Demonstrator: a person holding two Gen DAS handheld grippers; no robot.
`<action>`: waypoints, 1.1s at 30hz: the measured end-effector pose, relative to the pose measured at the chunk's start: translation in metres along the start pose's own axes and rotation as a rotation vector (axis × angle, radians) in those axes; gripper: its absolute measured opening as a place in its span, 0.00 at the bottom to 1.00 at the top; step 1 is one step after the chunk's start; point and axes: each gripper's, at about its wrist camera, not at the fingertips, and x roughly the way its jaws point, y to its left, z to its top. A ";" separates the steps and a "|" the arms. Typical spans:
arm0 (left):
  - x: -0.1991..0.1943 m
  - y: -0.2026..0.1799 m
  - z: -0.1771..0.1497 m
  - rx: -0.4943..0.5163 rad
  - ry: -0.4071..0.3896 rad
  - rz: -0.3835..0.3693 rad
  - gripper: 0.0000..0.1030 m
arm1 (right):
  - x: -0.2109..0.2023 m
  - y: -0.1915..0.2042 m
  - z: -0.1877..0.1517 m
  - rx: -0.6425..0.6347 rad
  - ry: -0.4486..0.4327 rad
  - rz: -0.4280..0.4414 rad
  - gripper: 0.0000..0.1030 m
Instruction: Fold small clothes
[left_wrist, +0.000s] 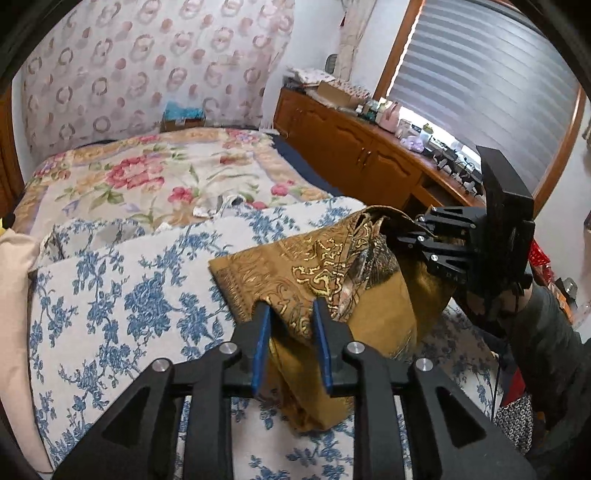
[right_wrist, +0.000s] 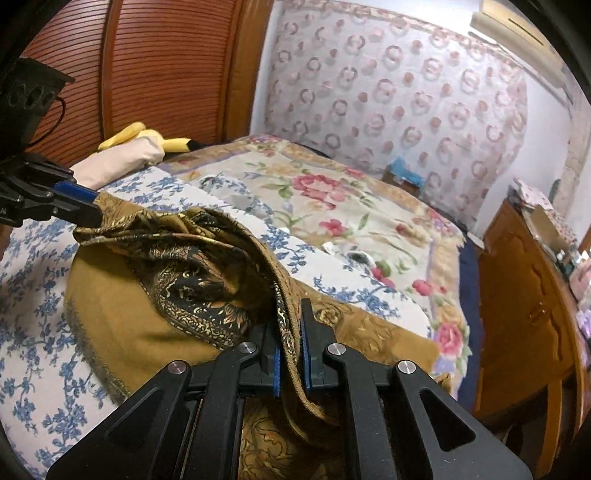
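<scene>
The mustard gold-patterned cloth (left_wrist: 325, 266) lies bunched on the blue-flowered bedspread (left_wrist: 110, 295) — 1 fold roughly laid over, not flattened. The left gripper (left_wrist: 291, 314) stands parted, cloth loose between; the right gripper (right_wrist: 291, 332) pinches an edge — smoothing remains.

Bedroom. Bed (left_wrist: 155, 177) fills most of the view, w/ a pink-rose floral quilt (right_wrist: 332, 199) and a blue-on-white floral cover (left_wrist: 122, 288) nearer the cam. Back wall (left_wrist: 155, 62): pale wallpaper w/ pink ring pattern. Wood sideboard (left_wrist: 354, 147) along the right side, top cluttered w/ boxes & small bottles. Above it a wood-framed window (left_wrist: 480, 85) w/ striped blind, daylight at its lower edge. Slatted wood panel (right_wrist: 147, 66) on the left wall. Yellow plush (right_wrist: 147, 138) and a cream pillow (right_wrist: 122, 158) by it.
</scene>
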 end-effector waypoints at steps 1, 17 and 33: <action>0.000 0.002 0.000 -0.003 0.003 -0.002 0.21 | 0.005 -0.001 0.000 -0.004 0.006 0.005 0.05; 0.033 0.016 0.007 -0.056 0.049 0.024 0.57 | 0.016 -0.019 -0.003 0.066 0.015 0.009 0.10; 0.082 0.039 0.008 -0.061 0.104 0.125 0.57 | -0.038 -0.074 -0.016 0.321 0.023 -0.086 0.49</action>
